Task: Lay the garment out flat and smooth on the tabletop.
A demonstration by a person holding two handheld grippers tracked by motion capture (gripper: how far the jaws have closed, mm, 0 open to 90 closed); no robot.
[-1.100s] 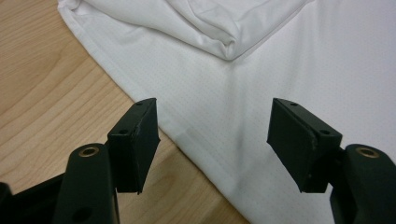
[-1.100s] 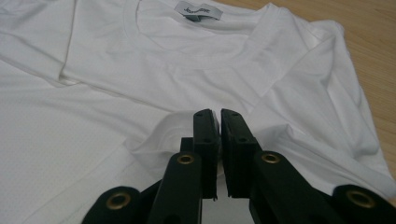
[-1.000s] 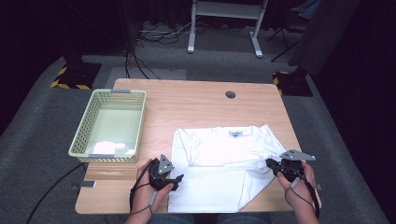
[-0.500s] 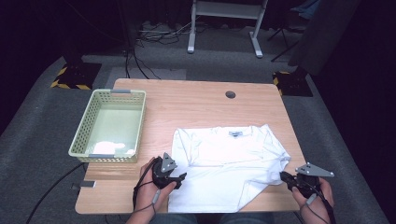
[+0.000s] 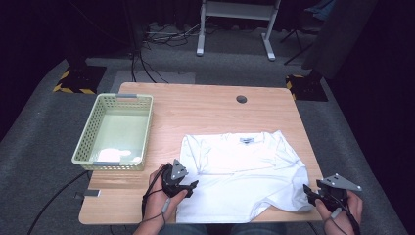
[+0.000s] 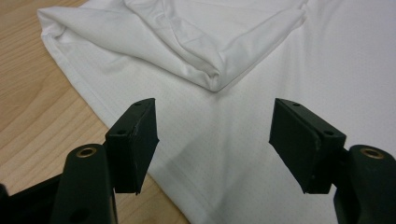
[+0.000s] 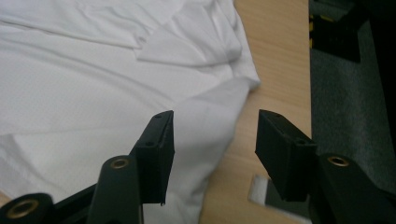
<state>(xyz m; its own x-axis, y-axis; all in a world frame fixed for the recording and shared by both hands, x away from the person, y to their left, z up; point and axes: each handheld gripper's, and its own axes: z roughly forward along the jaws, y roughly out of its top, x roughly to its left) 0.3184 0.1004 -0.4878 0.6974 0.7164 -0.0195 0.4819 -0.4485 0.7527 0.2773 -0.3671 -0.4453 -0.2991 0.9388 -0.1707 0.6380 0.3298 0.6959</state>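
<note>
High view: white T-shirt point(image 5: 242, 176) is seen spread flat on the desk point(image 5: 205, 105), w/ a green basket point(image 5: 116, 131) just beside its left side. Left tool point(image 5: 191, 185) is held at the shirt's lower left edge, jaws wide apart, nothing gripped; cloth lies under them. Right tool point(image 5: 308, 192) is held at the shirt's lower right corner; its jaws have just been opening, nothing pinched, shirt edge under the left jaw.
</note>
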